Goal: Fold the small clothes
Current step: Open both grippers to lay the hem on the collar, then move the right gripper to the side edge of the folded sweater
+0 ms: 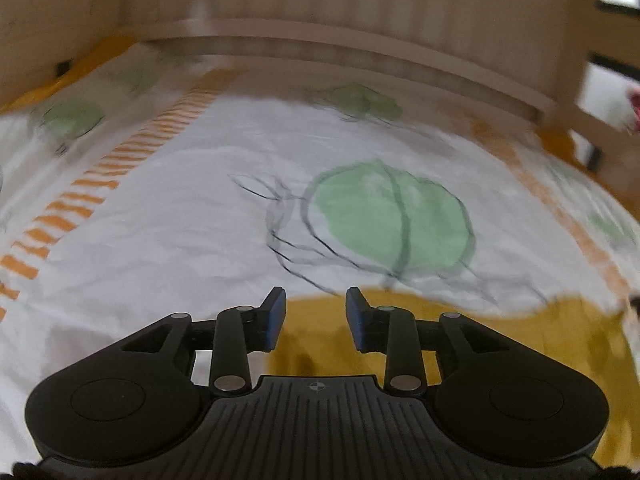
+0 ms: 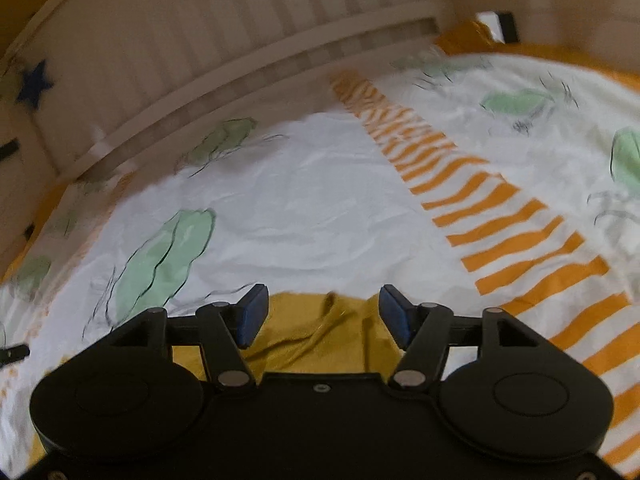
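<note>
Hovering over a mustard-yellow garment, low in the frame of the left wrist view, with nothing yet gripped: judged an approach or a pause between folds (no way to tell which from blurred frames). Seen in that view: left gripper at bottom centre, jaws parted by a moderate gap, blue pads bare, nothing between them, no clear contact with the cloth beneath. Spread behind and above, filling mid-frame: a white bedsheet printed with green blobs and orange stripes. Across the top of the frame, a pale slatted headboard.

Seen in the right wrist view, again at bottom centre: right gripper, jaws set rather wider, likewise empty, poised above a rumpled part of the same yellow cloth, a crease or seam running between the pads. Touching or just clear of the fabric, not possible to say.

Called for next, as a guess: lowering both tools onto an edge or corner, pinching through a single layer, then lifting evenly so as to carry it over without dragging the sheet.
</note>
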